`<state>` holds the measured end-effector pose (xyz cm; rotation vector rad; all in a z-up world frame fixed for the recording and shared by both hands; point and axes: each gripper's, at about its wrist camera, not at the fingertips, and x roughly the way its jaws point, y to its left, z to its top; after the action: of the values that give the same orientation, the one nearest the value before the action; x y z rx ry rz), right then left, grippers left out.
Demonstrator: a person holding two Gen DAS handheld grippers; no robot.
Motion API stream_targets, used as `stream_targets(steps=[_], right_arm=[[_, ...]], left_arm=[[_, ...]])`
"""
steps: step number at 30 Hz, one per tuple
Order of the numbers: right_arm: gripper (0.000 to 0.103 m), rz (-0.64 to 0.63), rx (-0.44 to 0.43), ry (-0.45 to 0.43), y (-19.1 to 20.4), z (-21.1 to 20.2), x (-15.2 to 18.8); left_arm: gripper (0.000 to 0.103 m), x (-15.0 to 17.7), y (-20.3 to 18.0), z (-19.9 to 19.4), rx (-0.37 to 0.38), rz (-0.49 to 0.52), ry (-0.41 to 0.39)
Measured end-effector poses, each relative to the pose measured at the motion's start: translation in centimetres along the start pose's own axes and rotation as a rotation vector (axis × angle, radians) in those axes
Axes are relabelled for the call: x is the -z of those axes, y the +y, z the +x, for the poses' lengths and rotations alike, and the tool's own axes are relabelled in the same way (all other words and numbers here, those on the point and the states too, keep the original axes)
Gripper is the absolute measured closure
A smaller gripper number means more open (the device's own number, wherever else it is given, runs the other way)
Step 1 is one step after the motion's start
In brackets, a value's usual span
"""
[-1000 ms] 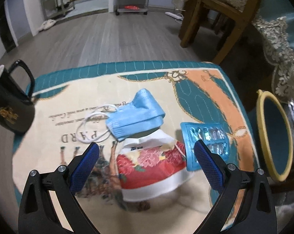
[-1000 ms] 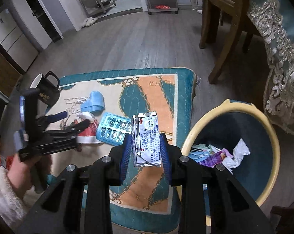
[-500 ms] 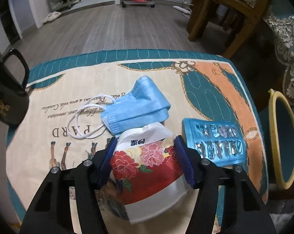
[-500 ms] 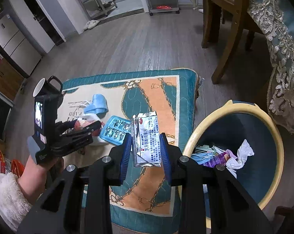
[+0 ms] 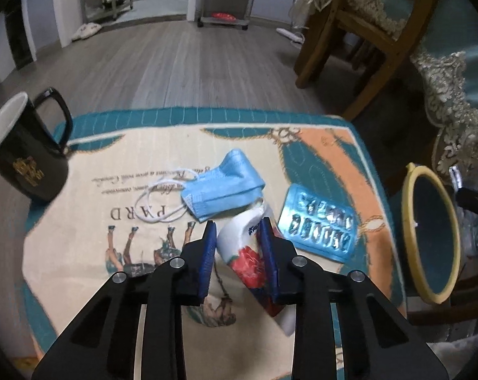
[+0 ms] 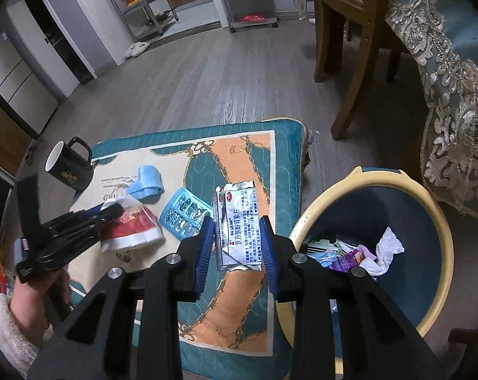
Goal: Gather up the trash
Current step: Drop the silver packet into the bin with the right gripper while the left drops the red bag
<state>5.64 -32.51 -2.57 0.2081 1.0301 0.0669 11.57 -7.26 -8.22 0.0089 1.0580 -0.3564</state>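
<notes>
A white paper cup (image 5: 245,253) printed with red flowers is showing between the blue pads (image 5: 207,253) of the black left gripper (image 5: 237,237), whose jaws are closing. Just past its tips a light blue mask (image 5: 223,186) with white loops is lying on a cream, teal and orange mat (image 5: 327,152). Right of the tips a blue blister pack (image 5: 318,224) is glinting silver. The right gripper (image 6: 237,237) is clamping a silver sachet (image 6: 239,221), its label white with dark print
</notes>
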Motion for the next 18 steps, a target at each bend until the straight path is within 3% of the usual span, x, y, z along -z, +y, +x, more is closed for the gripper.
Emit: stream_targets(steps=[10, 18], right_arm=[[0.074, 0.06, 0.046, -0.031, -2.5, -1.3, -0.2], [0.074, 0.073, 0.178, -0.036, -6.1, -2.4, 0.0]], left_arm=[[0.074, -1.8, -3.3, -4.6, -0.036, 0.144, -0.163], [0.074, -2.4, -8.5, -5.5, 0.05, 0.243, -0.215]])
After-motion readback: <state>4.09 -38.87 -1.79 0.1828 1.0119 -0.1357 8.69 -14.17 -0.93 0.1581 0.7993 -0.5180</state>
